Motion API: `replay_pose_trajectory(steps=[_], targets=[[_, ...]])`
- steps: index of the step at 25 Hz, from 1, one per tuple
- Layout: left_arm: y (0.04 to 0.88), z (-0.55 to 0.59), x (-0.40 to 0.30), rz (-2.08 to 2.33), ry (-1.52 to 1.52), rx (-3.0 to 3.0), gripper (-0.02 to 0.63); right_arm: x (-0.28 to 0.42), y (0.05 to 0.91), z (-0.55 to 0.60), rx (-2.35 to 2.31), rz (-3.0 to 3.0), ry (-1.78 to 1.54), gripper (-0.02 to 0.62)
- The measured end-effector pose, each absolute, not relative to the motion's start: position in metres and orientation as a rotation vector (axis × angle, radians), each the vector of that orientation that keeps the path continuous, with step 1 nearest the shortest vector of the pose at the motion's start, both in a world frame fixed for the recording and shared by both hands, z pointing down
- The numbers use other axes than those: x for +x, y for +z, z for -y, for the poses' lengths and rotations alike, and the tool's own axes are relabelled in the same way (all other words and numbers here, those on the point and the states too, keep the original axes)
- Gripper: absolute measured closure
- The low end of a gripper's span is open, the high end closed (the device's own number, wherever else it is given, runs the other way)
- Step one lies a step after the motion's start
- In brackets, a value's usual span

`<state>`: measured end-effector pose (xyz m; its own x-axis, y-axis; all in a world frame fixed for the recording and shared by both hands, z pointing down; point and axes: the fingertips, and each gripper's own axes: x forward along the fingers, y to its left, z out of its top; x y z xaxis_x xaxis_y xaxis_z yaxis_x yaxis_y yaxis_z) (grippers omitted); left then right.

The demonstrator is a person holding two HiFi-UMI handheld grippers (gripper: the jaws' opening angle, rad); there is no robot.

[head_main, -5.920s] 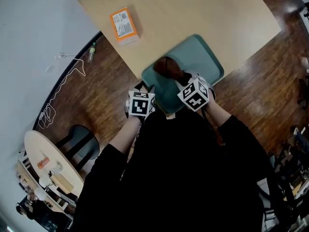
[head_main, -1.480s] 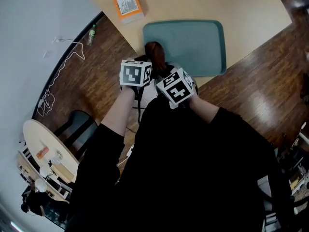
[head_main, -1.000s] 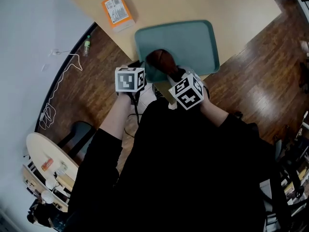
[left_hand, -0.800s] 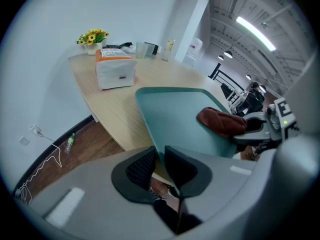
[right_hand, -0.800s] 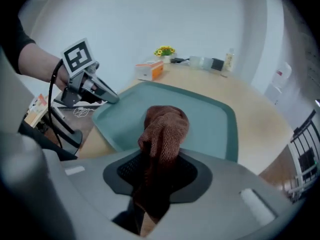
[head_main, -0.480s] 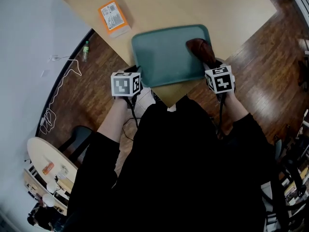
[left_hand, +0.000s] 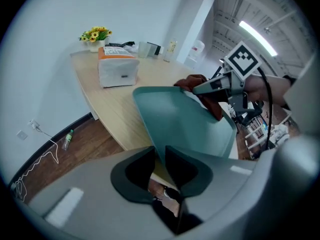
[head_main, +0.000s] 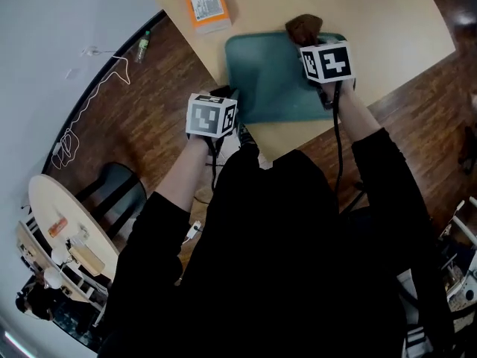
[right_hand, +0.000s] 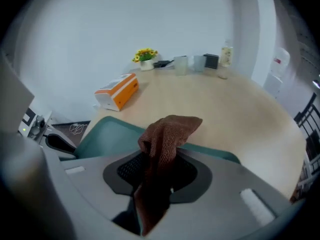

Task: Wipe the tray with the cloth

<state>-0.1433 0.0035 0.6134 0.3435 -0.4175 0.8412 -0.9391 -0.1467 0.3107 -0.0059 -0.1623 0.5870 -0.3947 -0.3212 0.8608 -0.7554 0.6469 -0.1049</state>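
The teal tray [head_main: 272, 80] lies on the wooden table [head_main: 387, 21], near its front edge. My left gripper [head_main: 227, 97] is shut on the tray's near left rim; in the left gripper view the rim [left_hand: 150, 129] runs in between the jaws [left_hand: 160, 164]. My right gripper [head_main: 311, 42] is shut on the brown cloth [head_main: 303, 28] at the tray's far edge. In the right gripper view the cloth [right_hand: 167, 134] bunches up out of the jaws [right_hand: 157, 171] above the tray [right_hand: 107, 134]. The left gripper view shows the cloth [left_hand: 197, 83] over the tray's far side.
An orange box [head_main: 207, 2] lies on the table left of the tray. At the table's back stand a flower pot [left_hand: 95, 34] and small containers [right_hand: 200, 61]. On the wood floor lie a bottle [head_main: 141, 47] and a white cable [head_main: 97, 103]. A small round table [head_main: 52, 230] stands at lower left.
The right gripper carried the cloth from the tray's near left corner across to its right side, then to the far edge. The left gripper stayed on the near left rim.
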Motion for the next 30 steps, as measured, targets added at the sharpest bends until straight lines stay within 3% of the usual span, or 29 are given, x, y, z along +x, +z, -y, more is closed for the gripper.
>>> replay_pose_trajectory(steps=[6, 10, 13, 19, 30], targets=[[0.613, -0.004, -0.143, 1.202, 0.682, 1.743, 0.557, -0.136, 0.593, 0.094, 0.528, 2.067, 0.532, 0.477], [0.615, -0.003, -0.149, 1.210, 0.508, 1.703, 0.569, -0.152, 0.596, 0.031, 0.477, 2.104, 0.777, 0.477], [0.615, -0.004, -0.151, 1.218, 0.526, 1.714, 0.569, -0.139, 0.583, 0.009, 0.542, 2.158, 0.966, 0.482], [0.620, -0.007, -0.153, 1.232, 0.576, 1.713, 0.569, -0.074, 0.607, -0.017, 0.534, 2.111, 0.841, 0.482], [0.616, -0.004, -0.147, 1.256, 0.729, 1.716, 0.565, 0.088, 0.591, 0.052, 0.898, 2.046, 0.812, 0.481]])
